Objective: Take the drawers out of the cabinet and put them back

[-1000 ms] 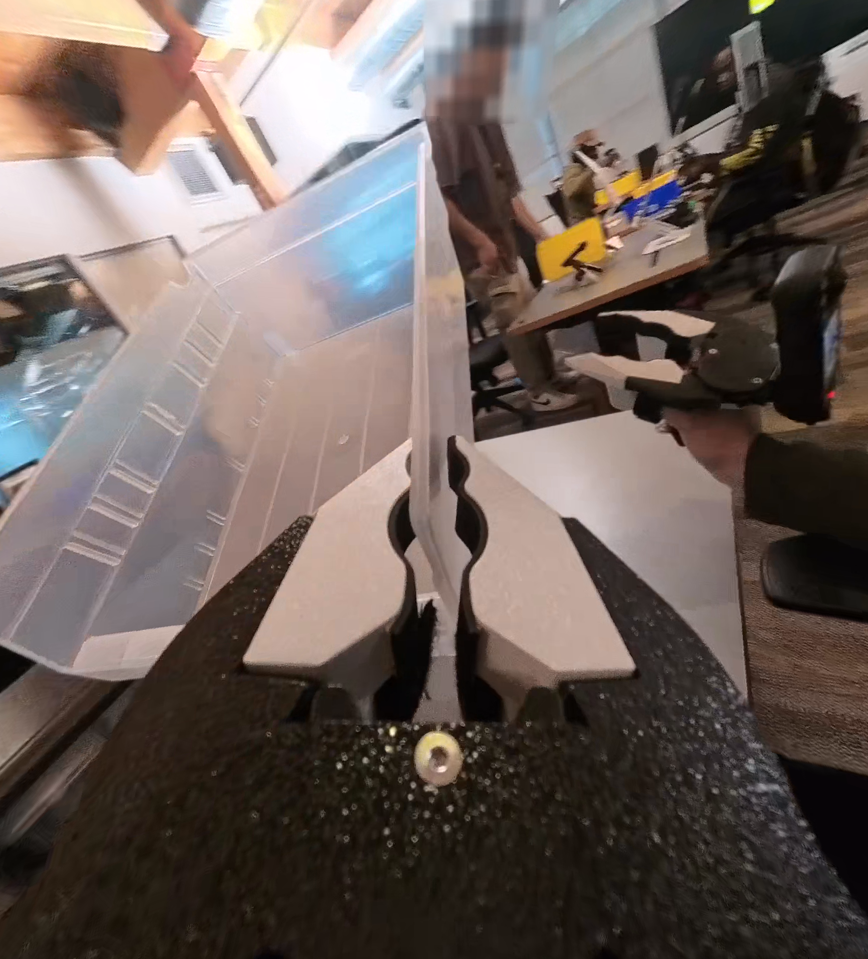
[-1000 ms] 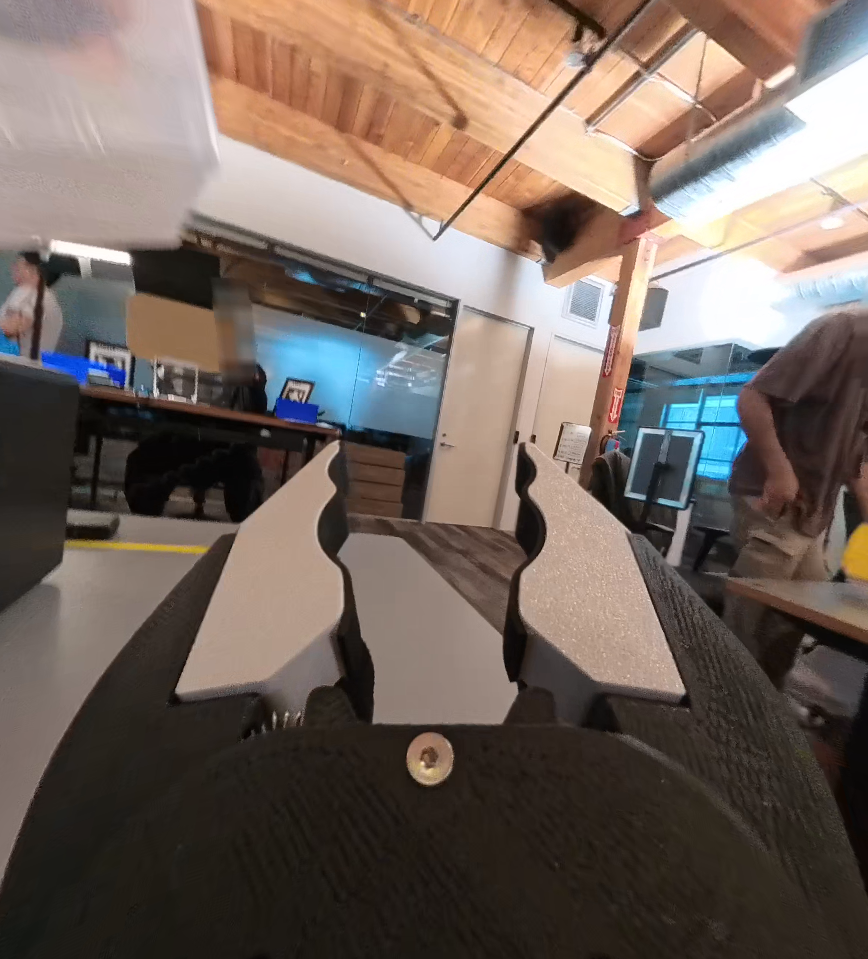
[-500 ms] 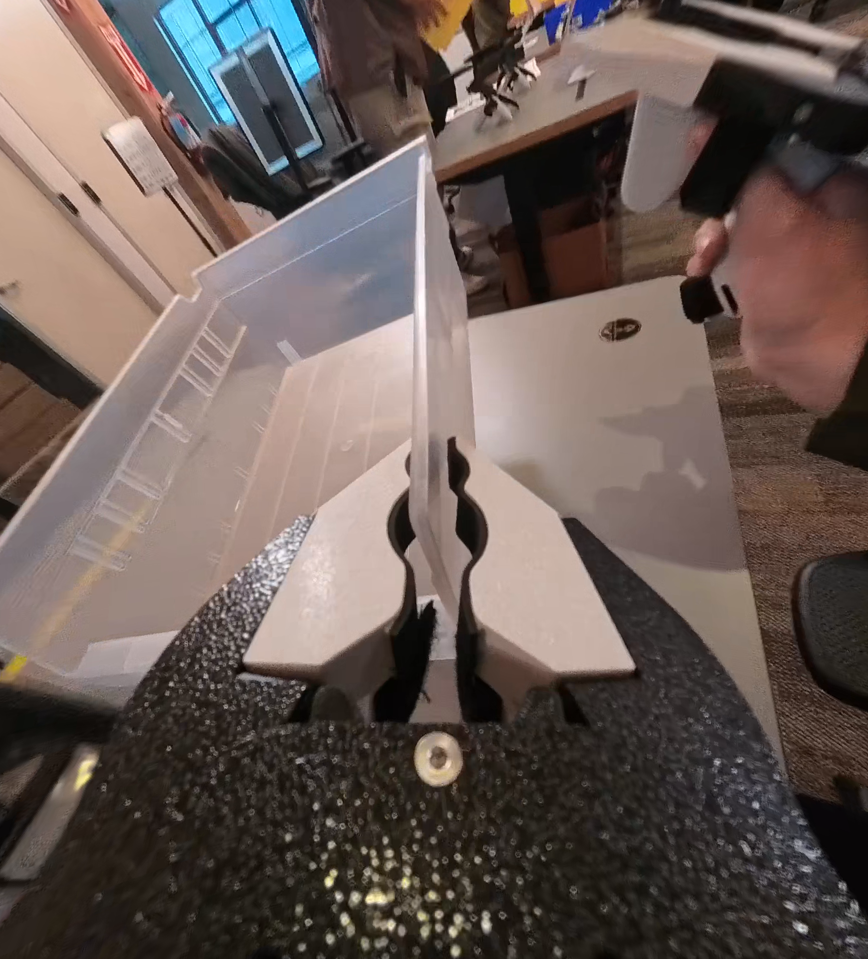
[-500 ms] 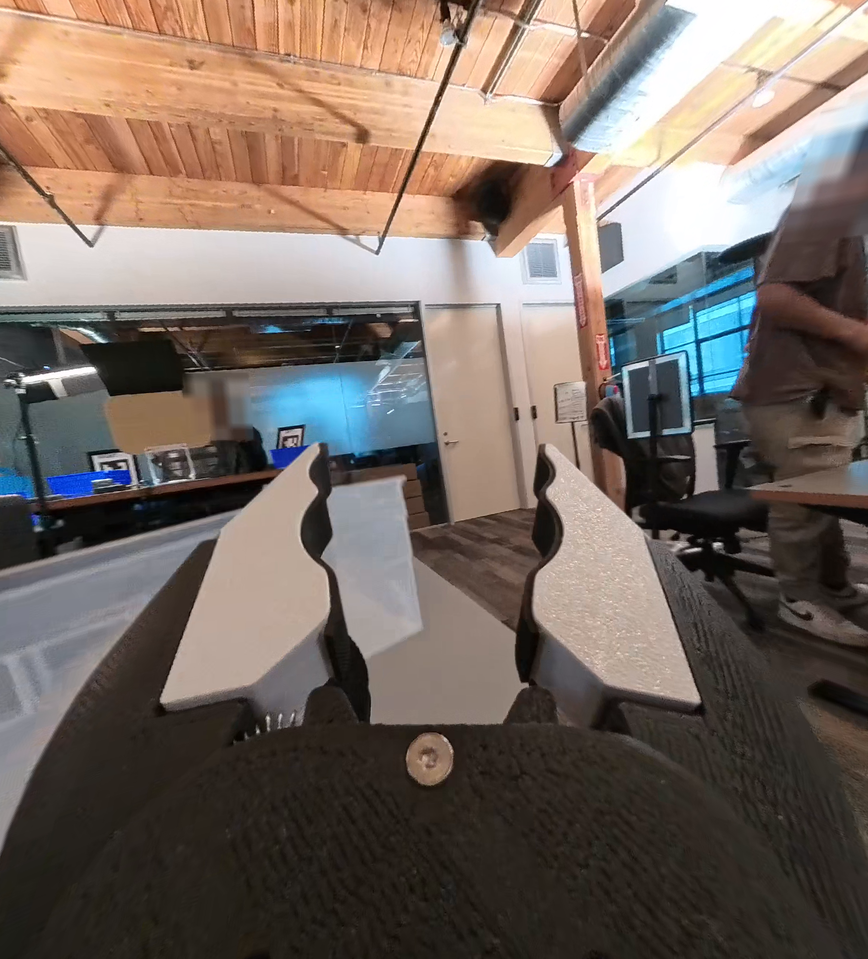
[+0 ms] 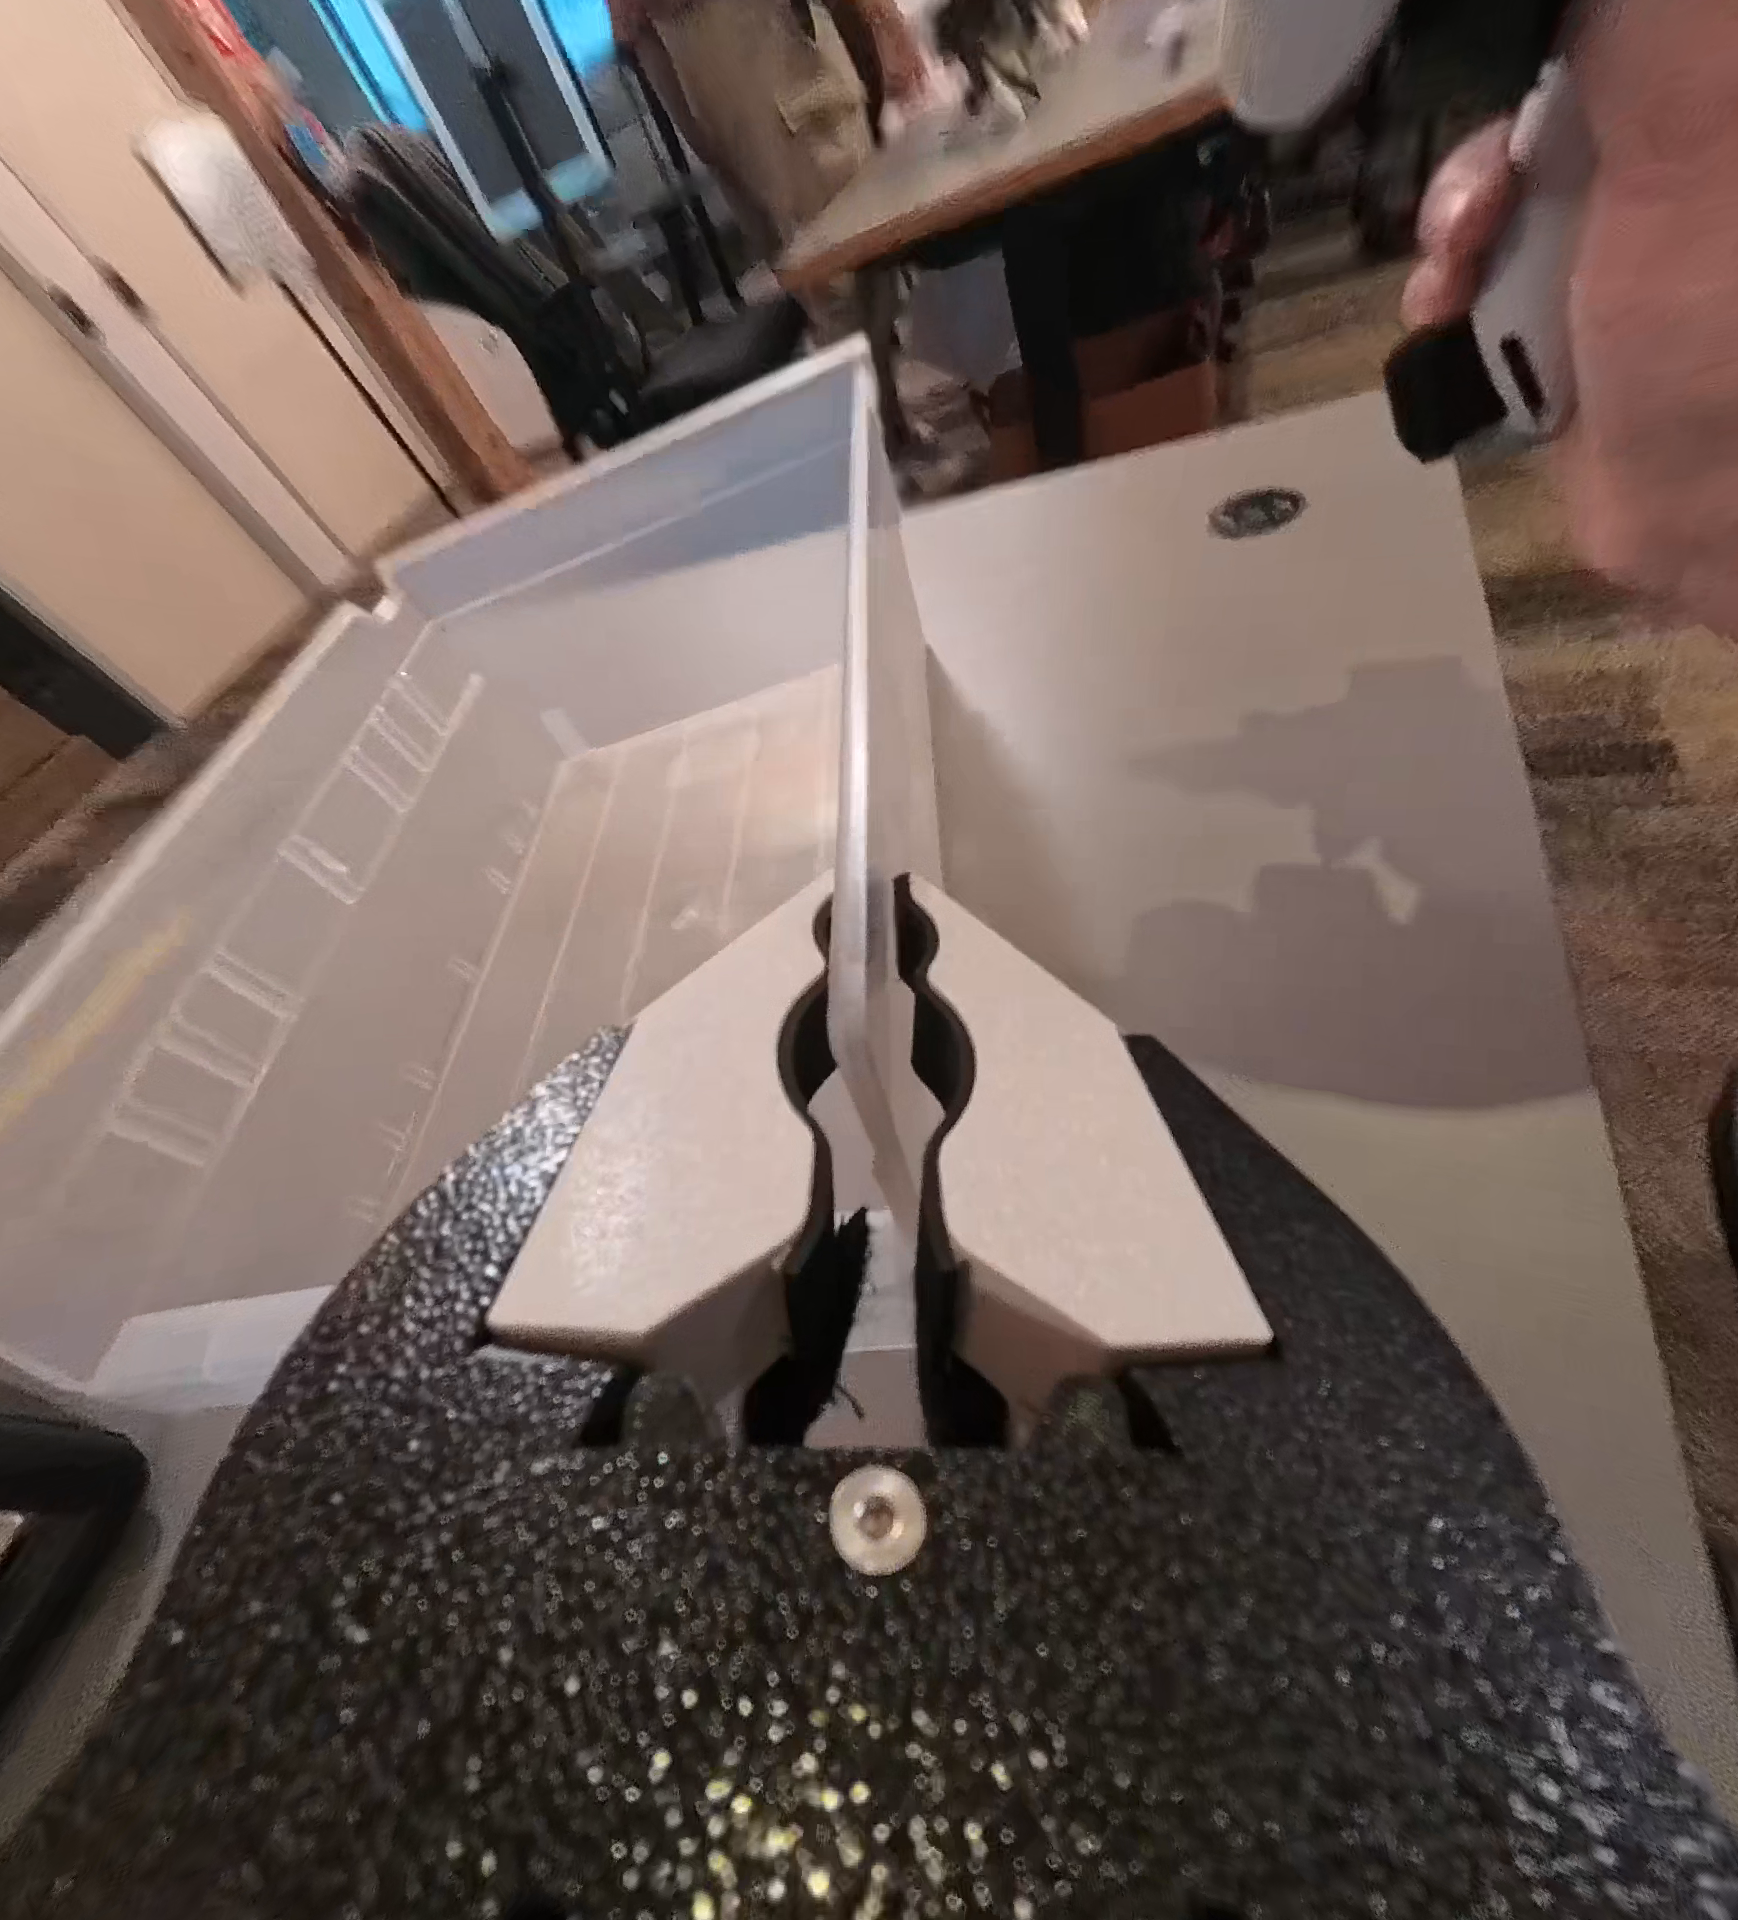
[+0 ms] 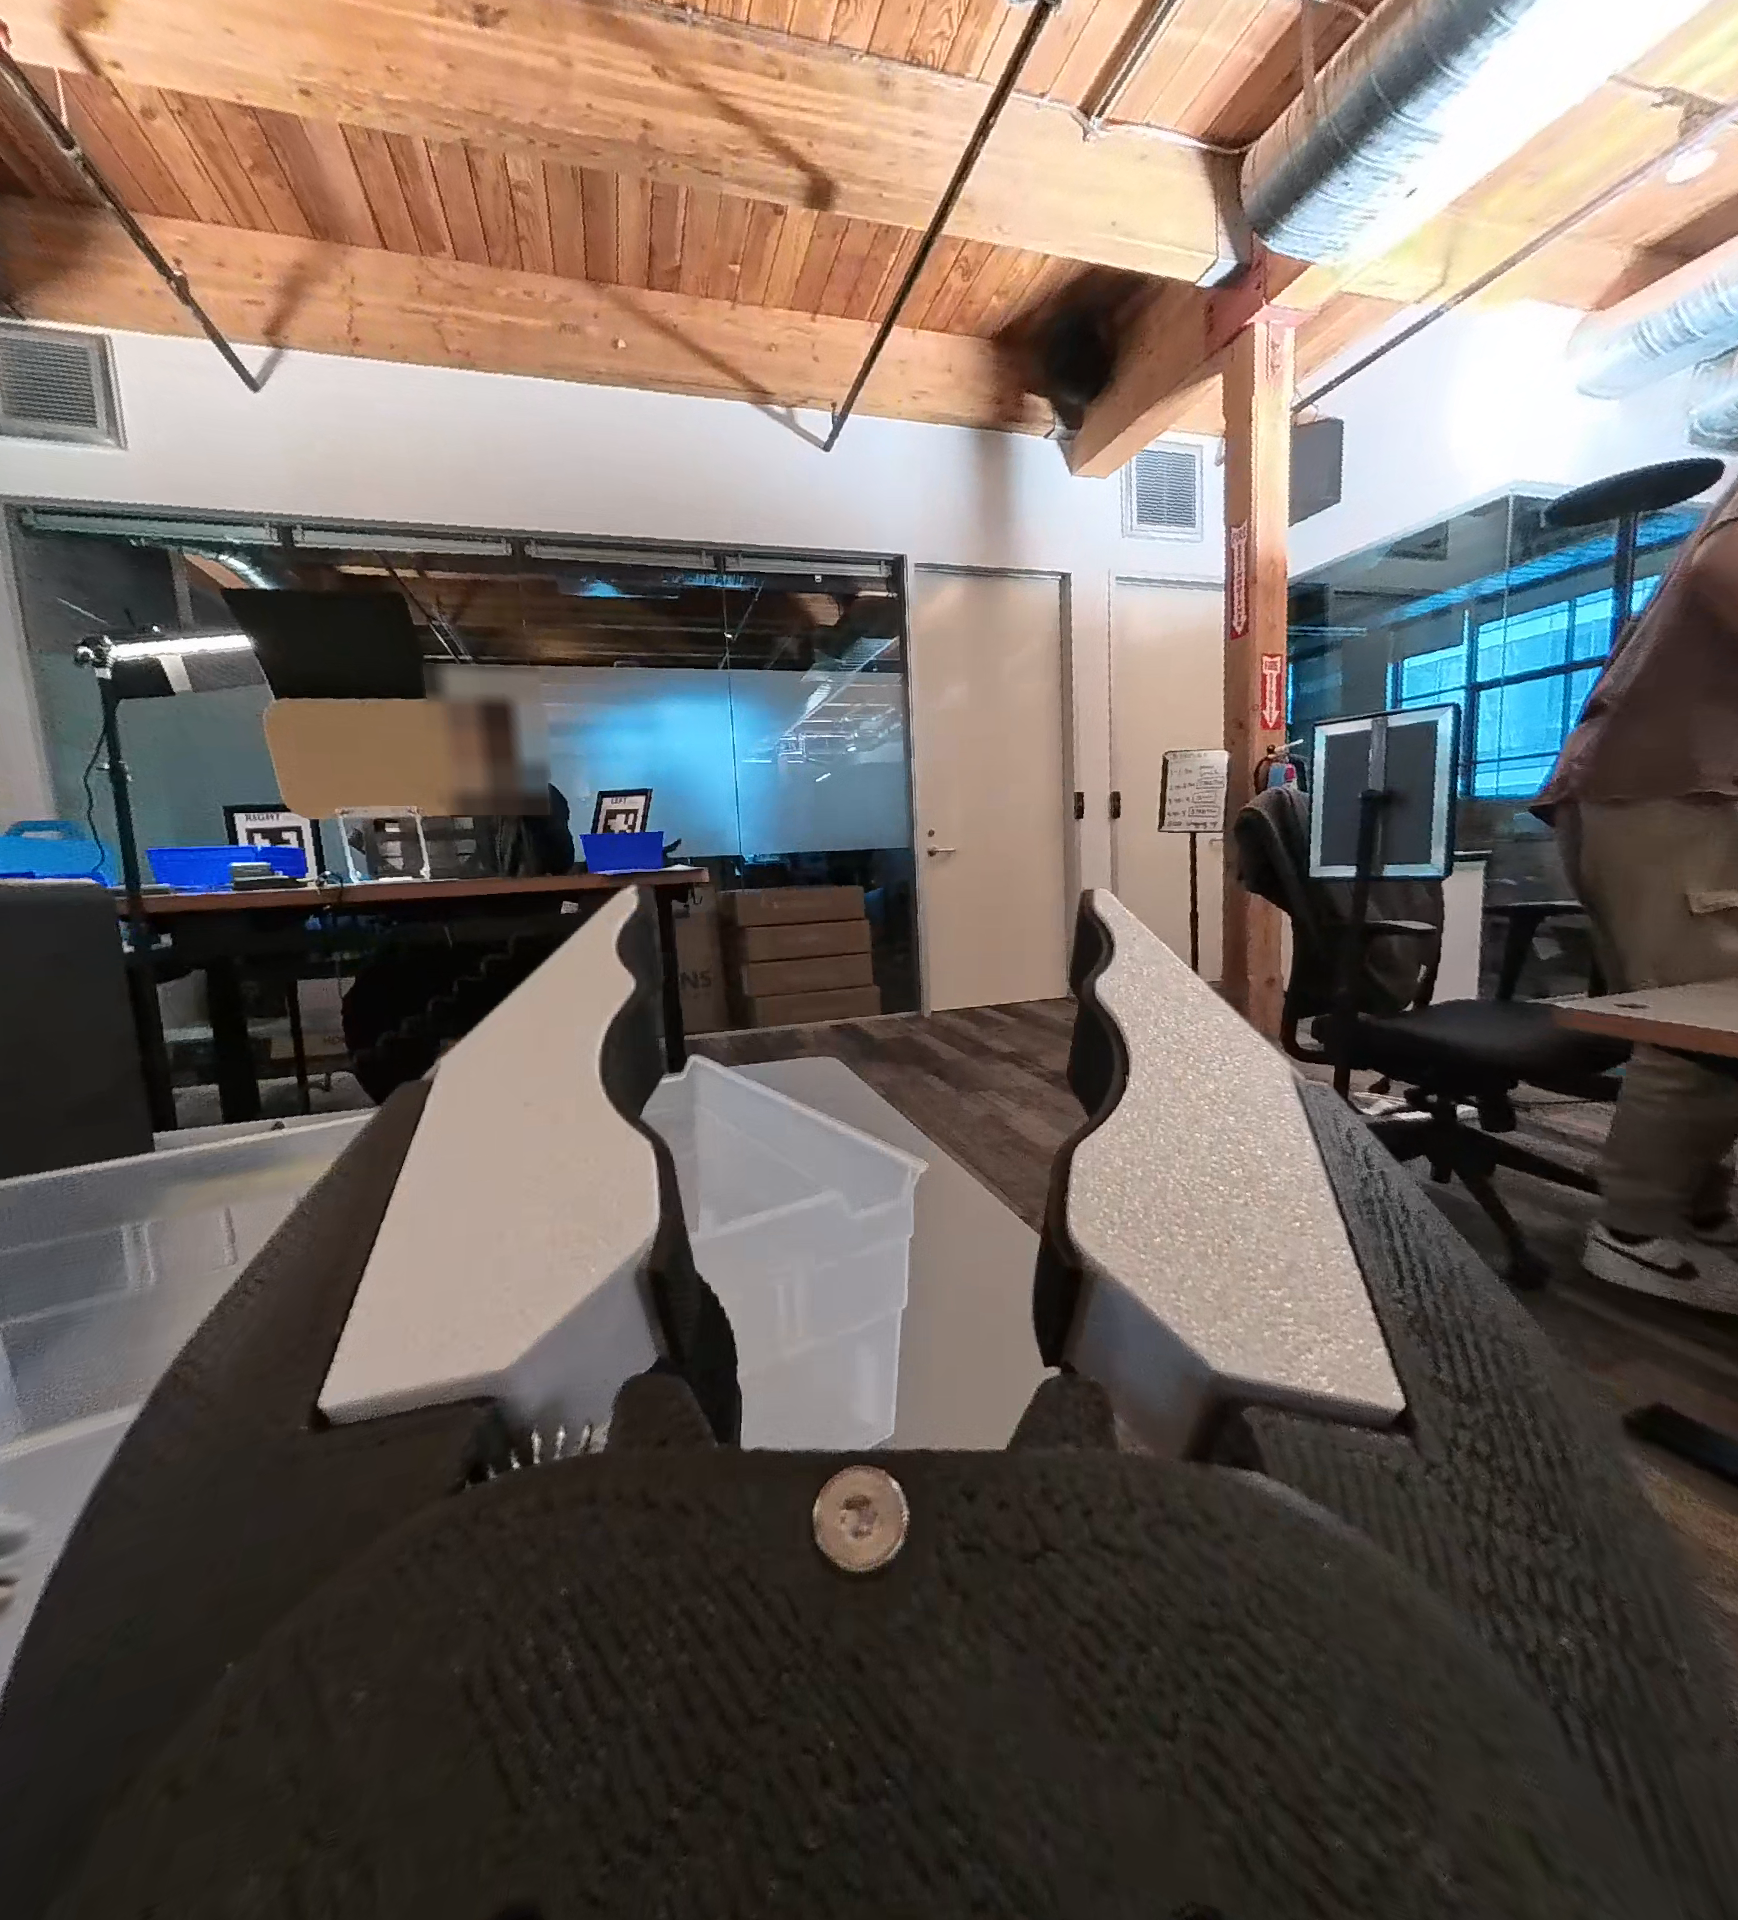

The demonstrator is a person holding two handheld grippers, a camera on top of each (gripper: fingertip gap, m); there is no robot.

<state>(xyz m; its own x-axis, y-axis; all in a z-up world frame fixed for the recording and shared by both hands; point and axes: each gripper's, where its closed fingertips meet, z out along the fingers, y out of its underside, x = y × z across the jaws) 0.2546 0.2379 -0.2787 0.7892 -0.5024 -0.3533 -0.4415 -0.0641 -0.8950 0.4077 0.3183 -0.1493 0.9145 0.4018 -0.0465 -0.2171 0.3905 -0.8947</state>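
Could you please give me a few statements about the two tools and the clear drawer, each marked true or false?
1. The left tool is shut on a side wall of the clear drawer. True.
2. The right tool grips the drawer. False: it is open and holds nothing.
3. The drawer holds small parts. False: it looks empty.
4. The grey table lies under the drawer. True.
5. A black office chair shows in the right wrist view. True.

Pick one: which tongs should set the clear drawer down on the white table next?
Left. The left tongs are already shut on the clear drawer's side wall, above the white table. The right tongs are open, holding nothing.
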